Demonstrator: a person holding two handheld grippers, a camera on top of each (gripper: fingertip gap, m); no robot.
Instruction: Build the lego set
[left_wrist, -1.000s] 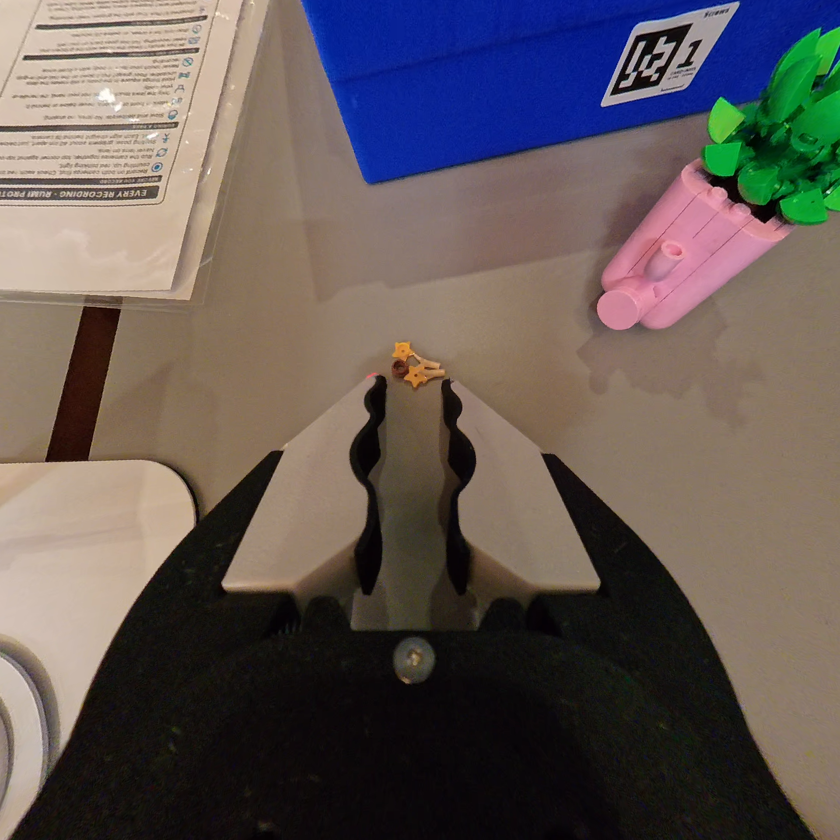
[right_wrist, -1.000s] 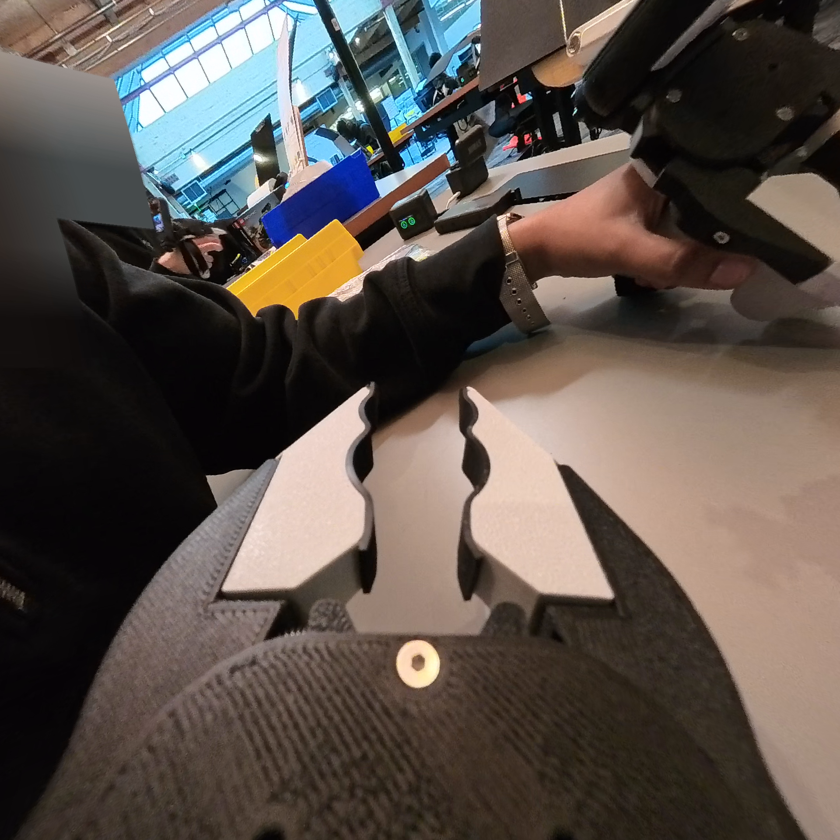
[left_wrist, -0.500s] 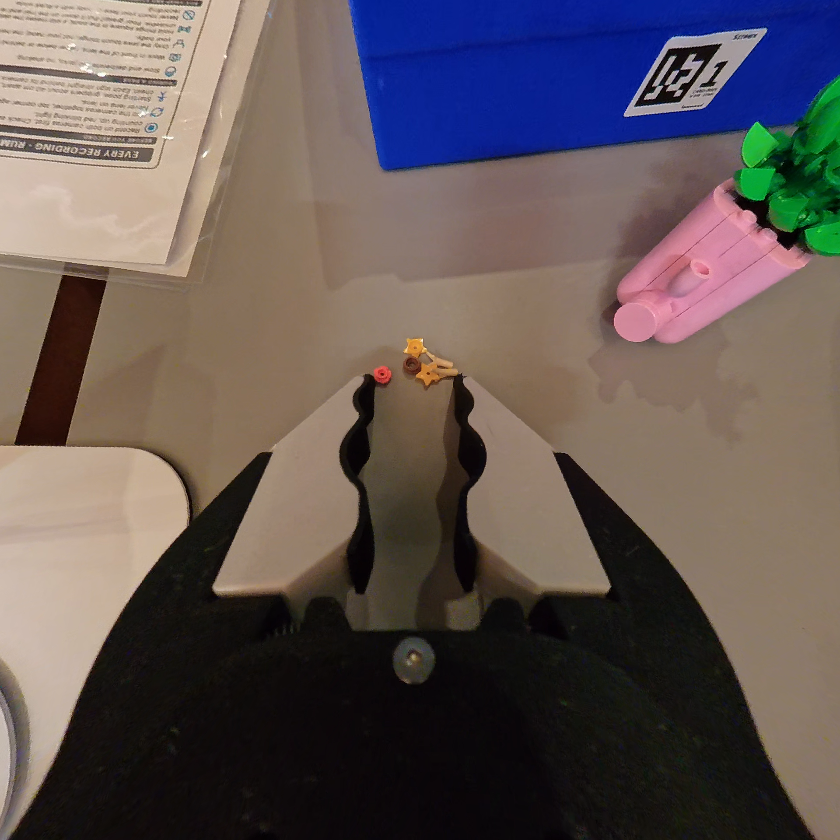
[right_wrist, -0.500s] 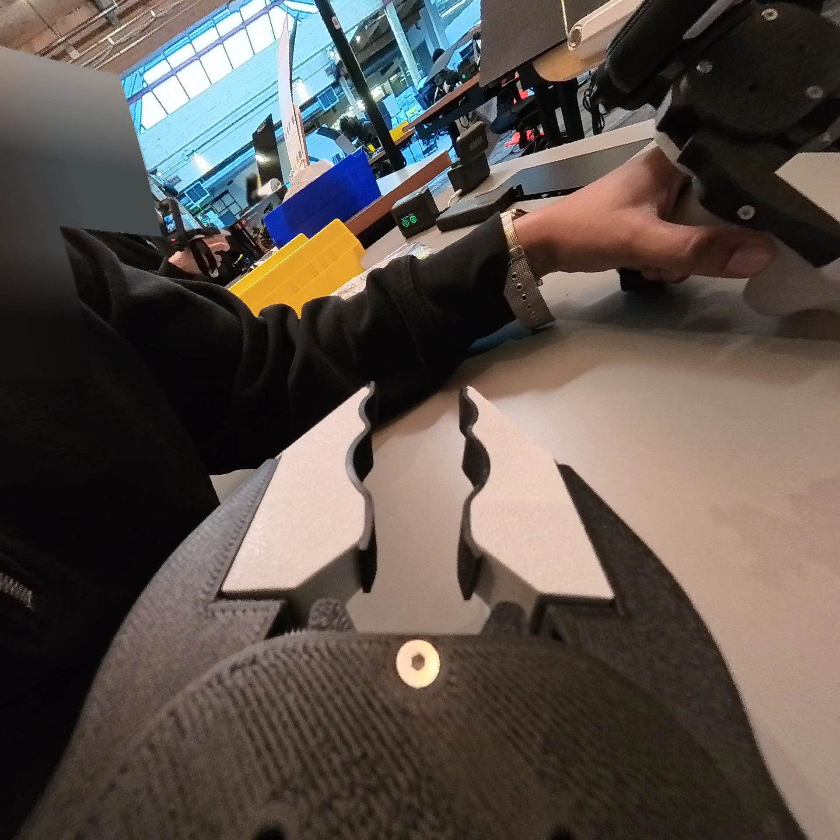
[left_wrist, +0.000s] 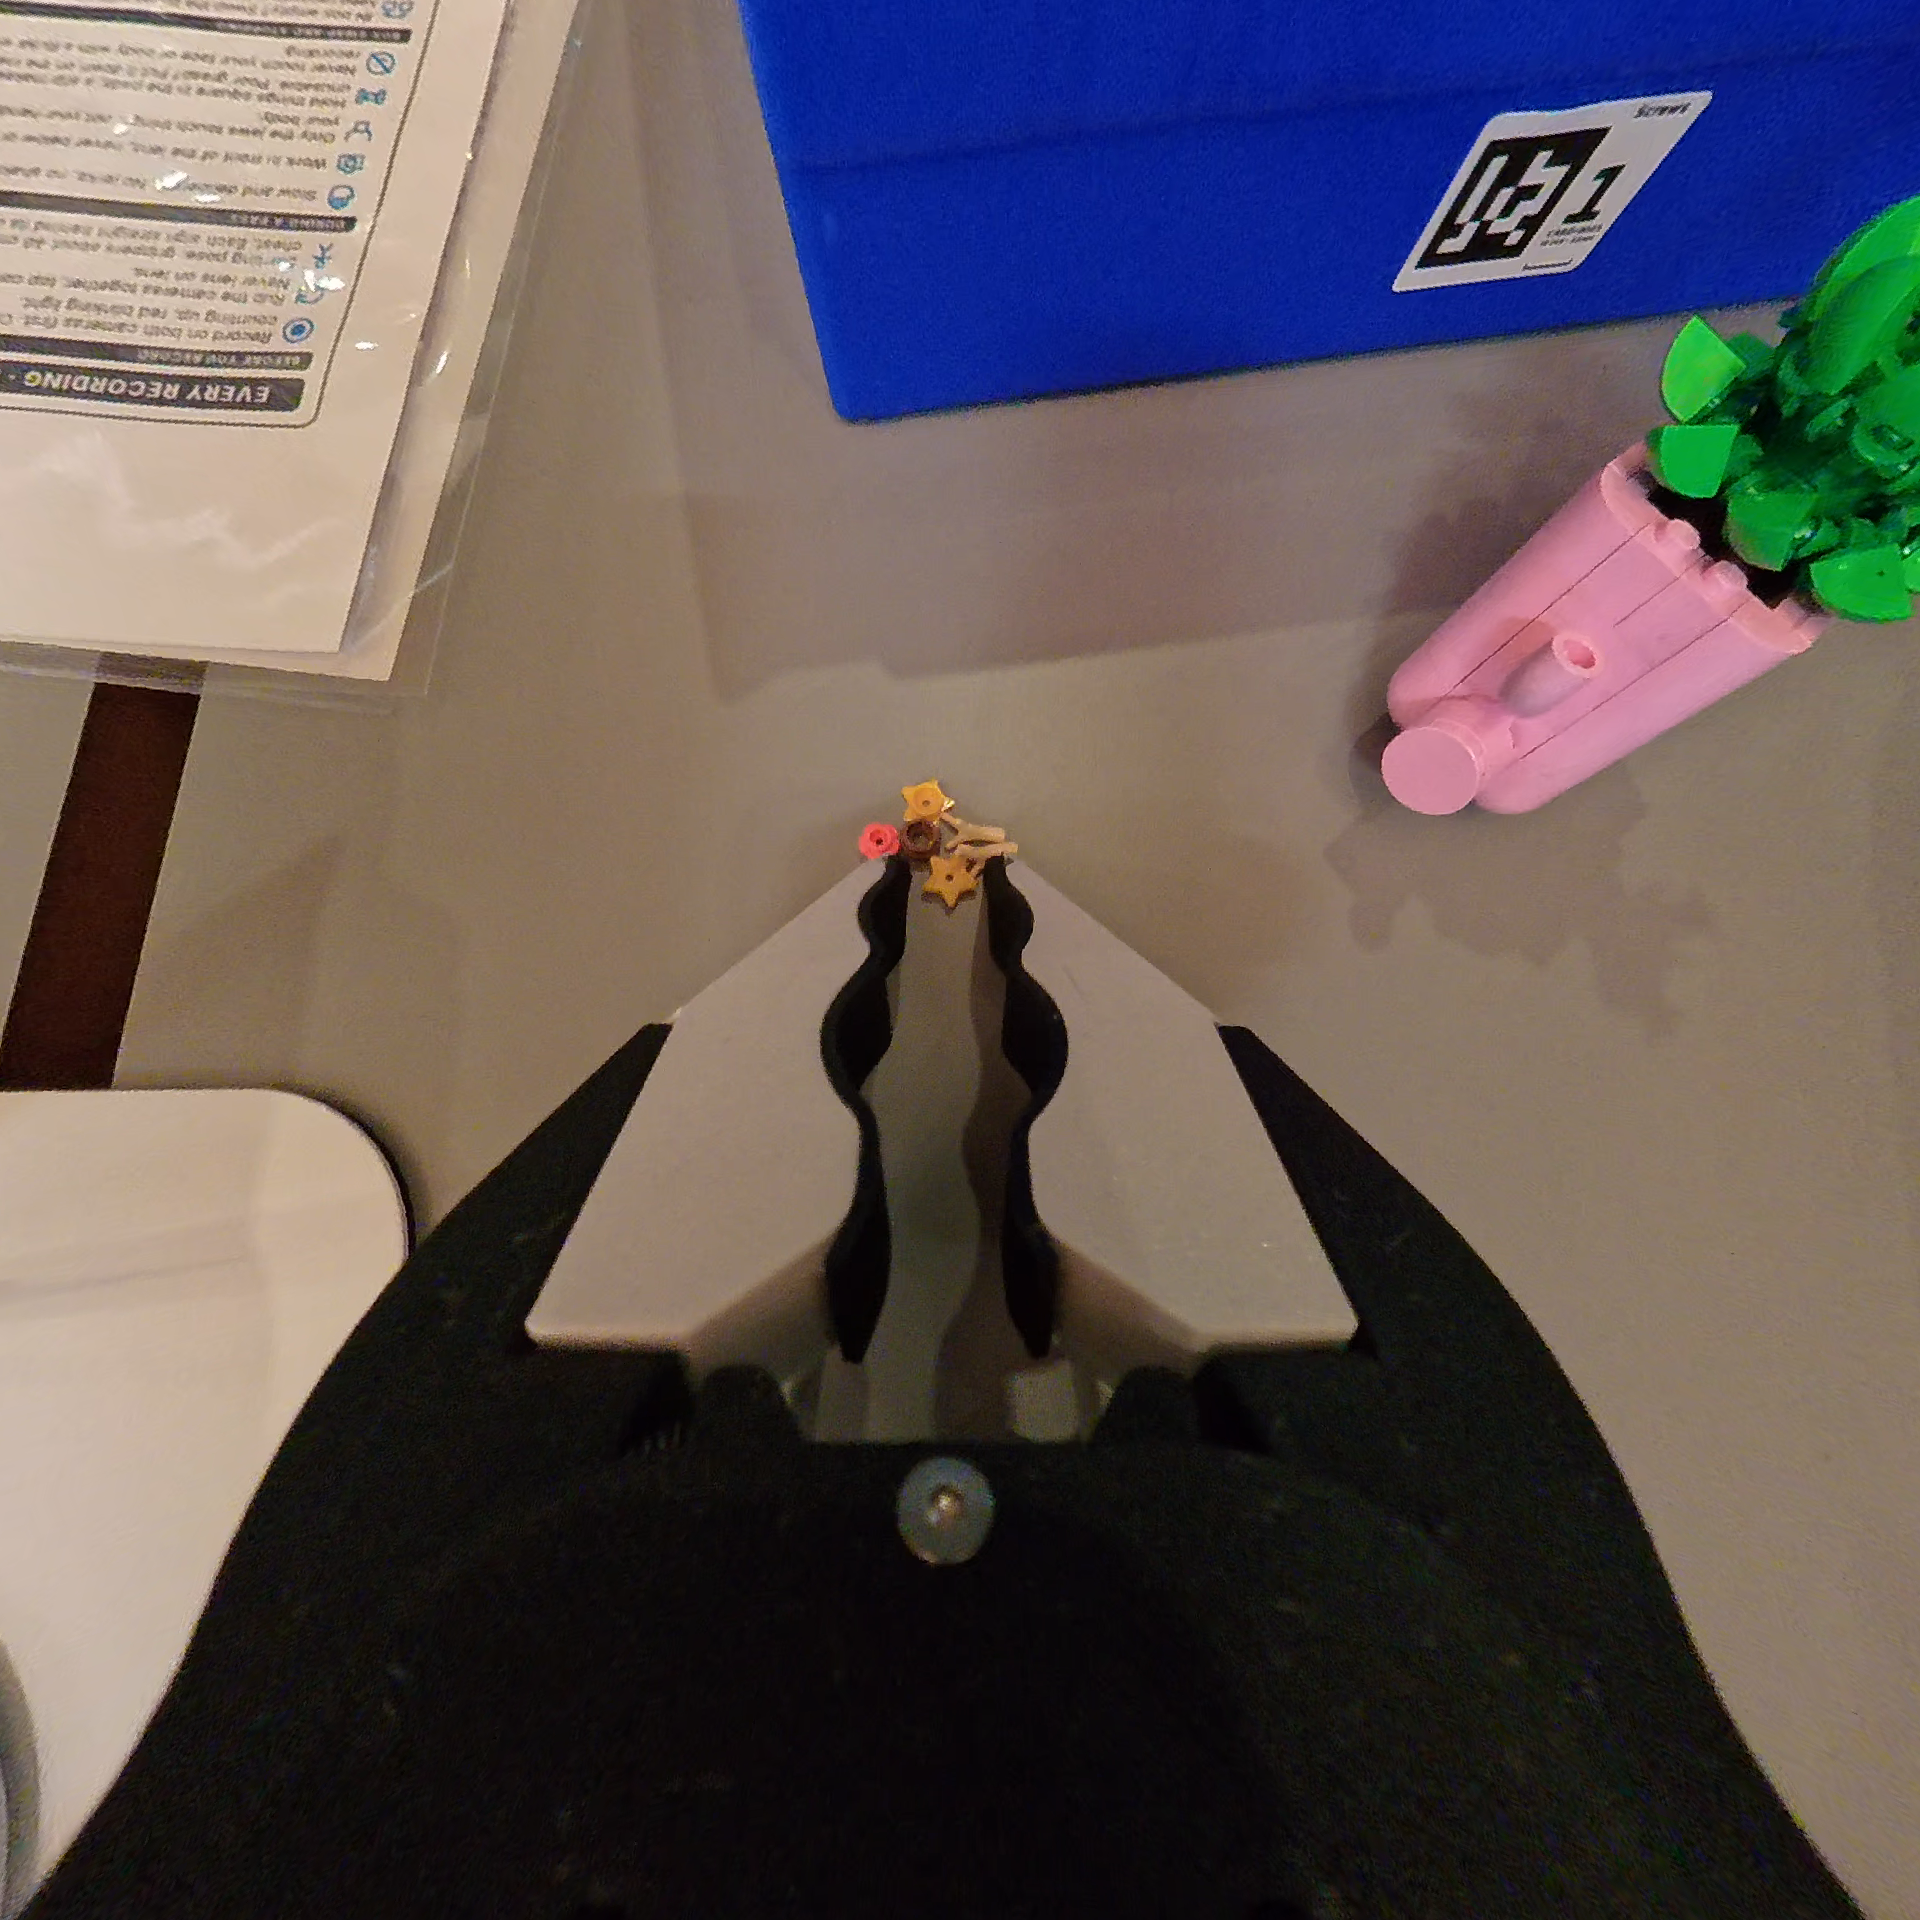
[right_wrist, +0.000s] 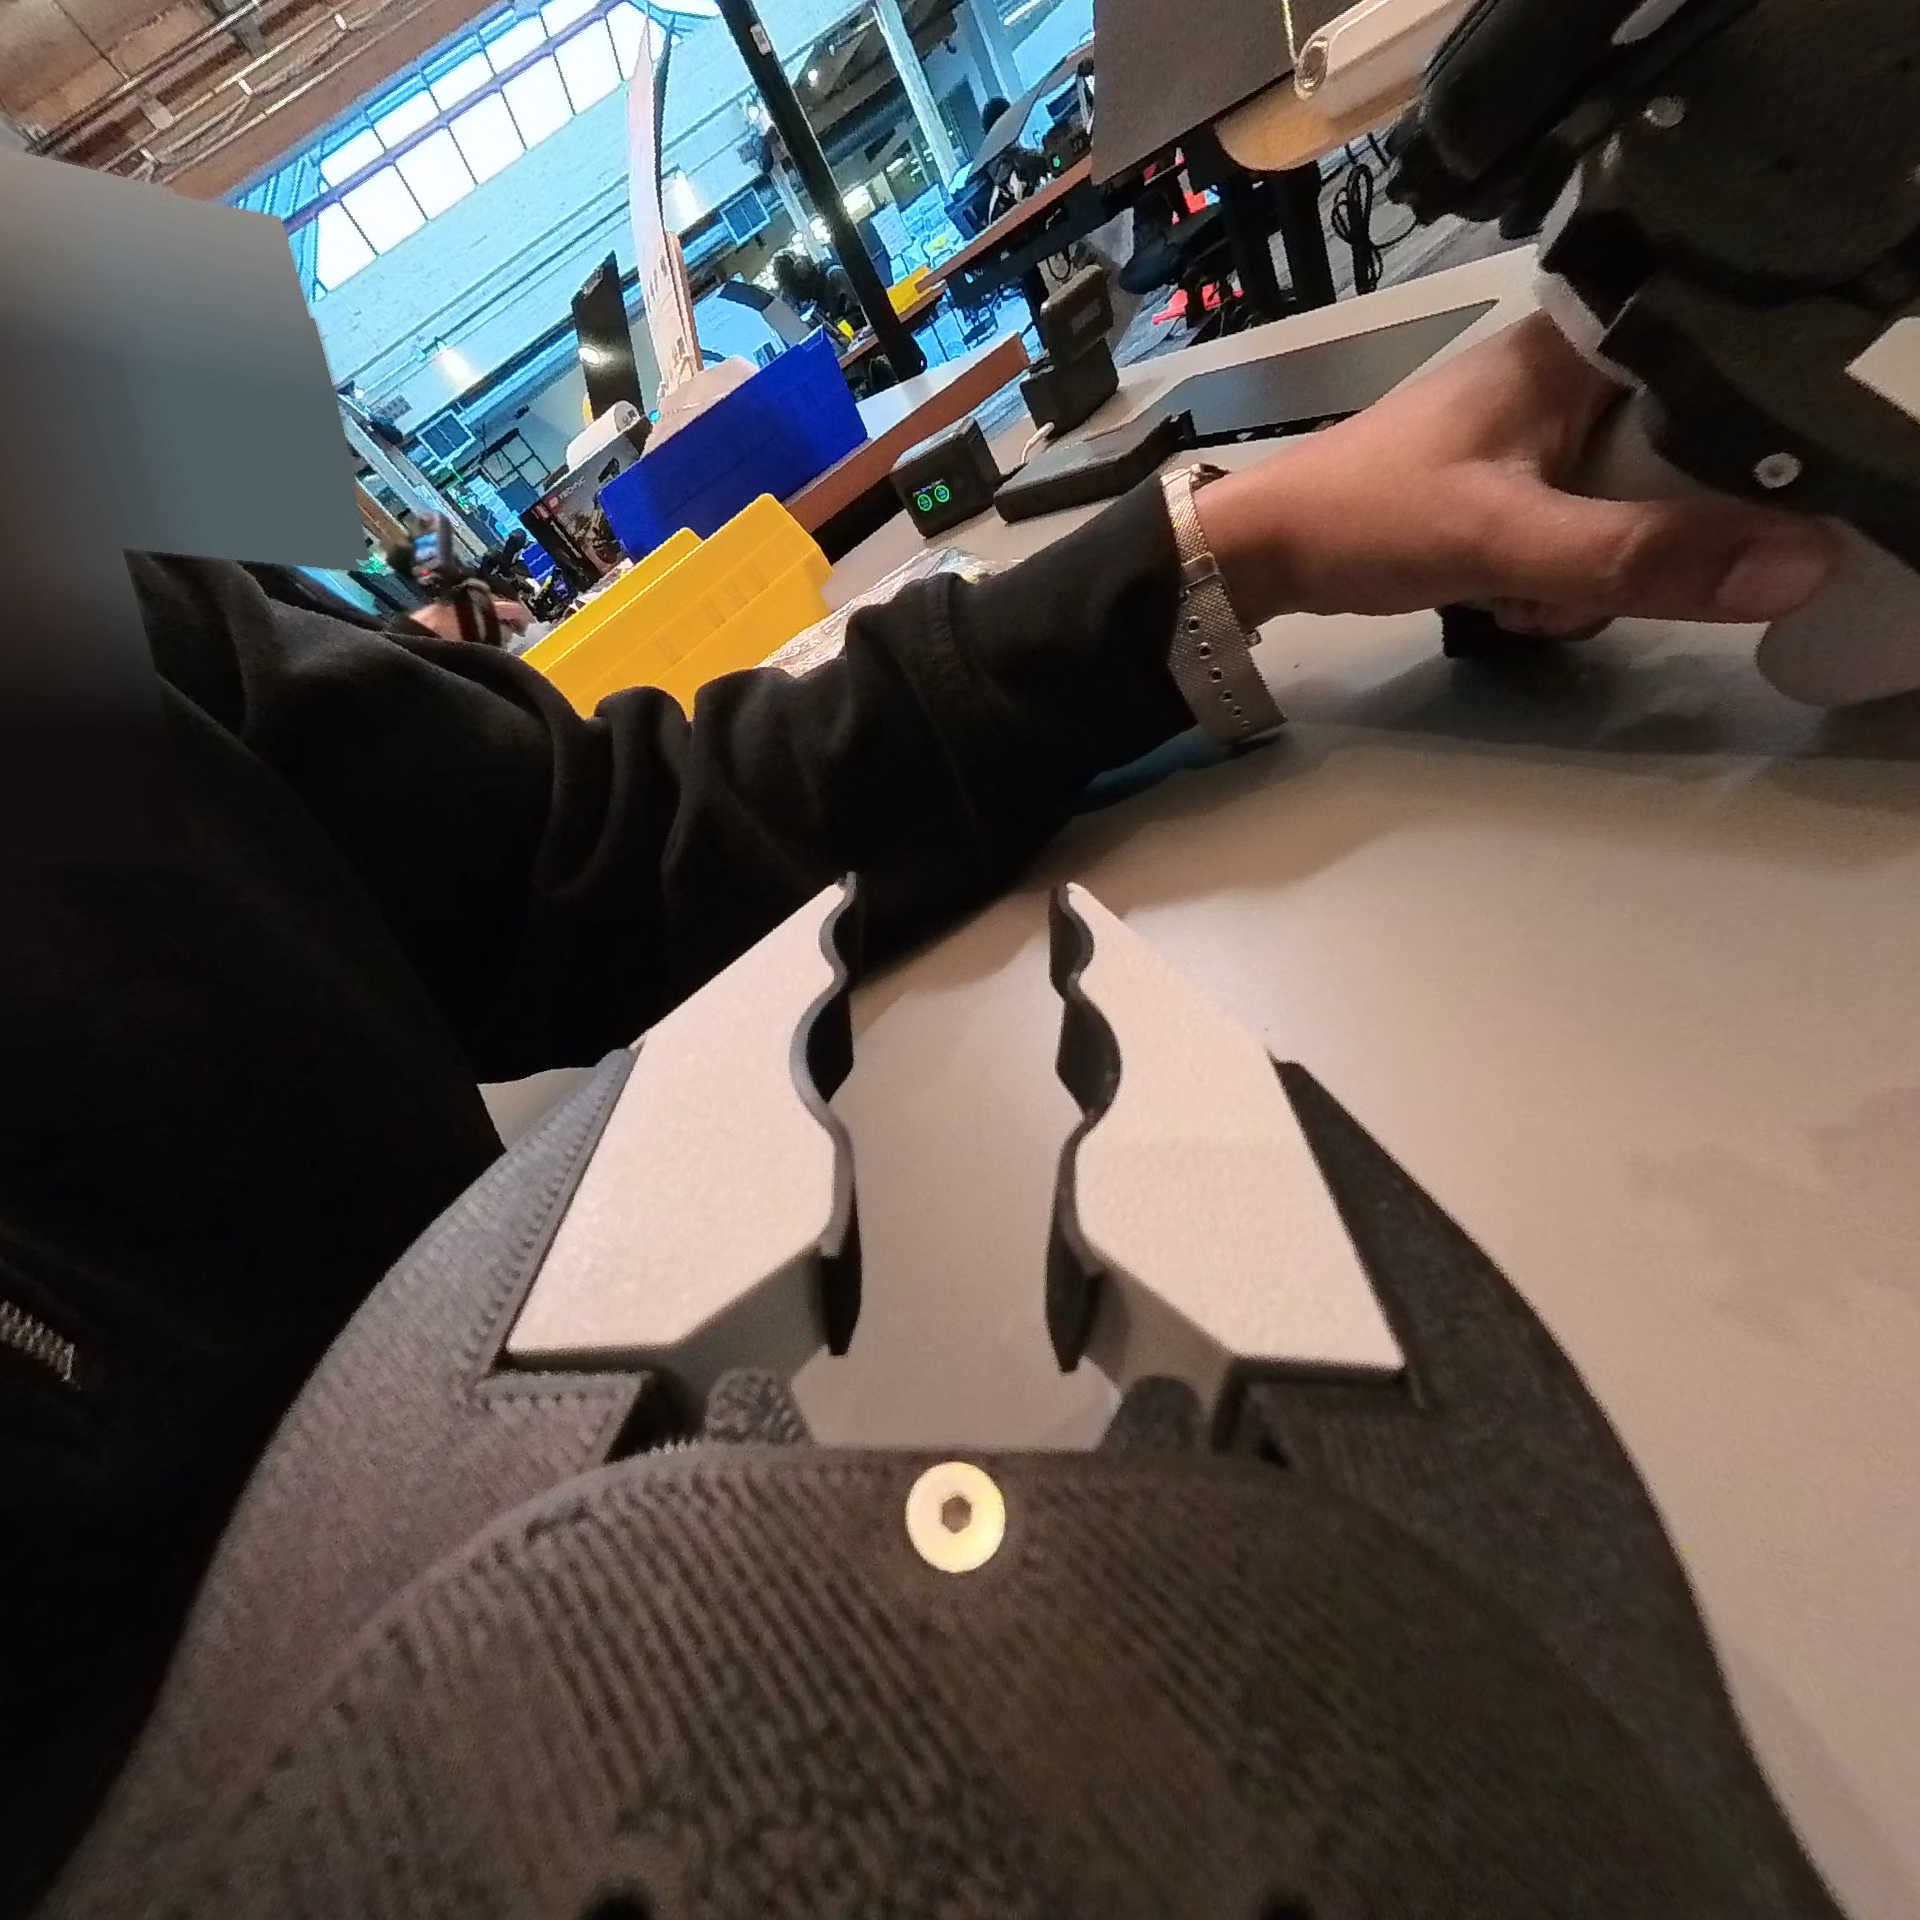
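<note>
A small cluster of lego bits lies on the grey table in the left wrist view: a red round stud (left_wrist: 879, 840), a brown stud (left_wrist: 920, 834), two yellow star flowers (left_wrist: 925, 800) and tan stems (left_wrist: 982, 836). My left gripper (left_wrist: 940, 878) stands low over them, jaws narrowly open, with the nearer yellow star (left_wrist: 951, 881) between the tips. A pink lego pot (left_wrist: 1579, 686) with green leaves (left_wrist: 1818, 468) lies on its side at the right. My right gripper (right_wrist: 951, 914) is open and empty over the table, pointing at a person's black sleeve (right_wrist: 727, 790).
A blue box (left_wrist: 1143, 208) stands behind the bits. A laminated sheet (left_wrist: 208, 416) lies far left, a white board (left_wrist: 156, 1299) near left. In the right wrist view, a hand (right_wrist: 1507, 540) holds the left gripper (right_wrist: 1766, 312); yellow bins (right_wrist: 707, 603) stand behind. Left tips to right tips: about 25 cm. To the pink lego pot (left_wrist: 1579, 686): left tips about 9 cm, right tips about 15 cm.
My left gripper has moved forward onto the cluster and its jaws have narrowed around the nearer yellow star. The right gripper has stayed still and open.
</note>
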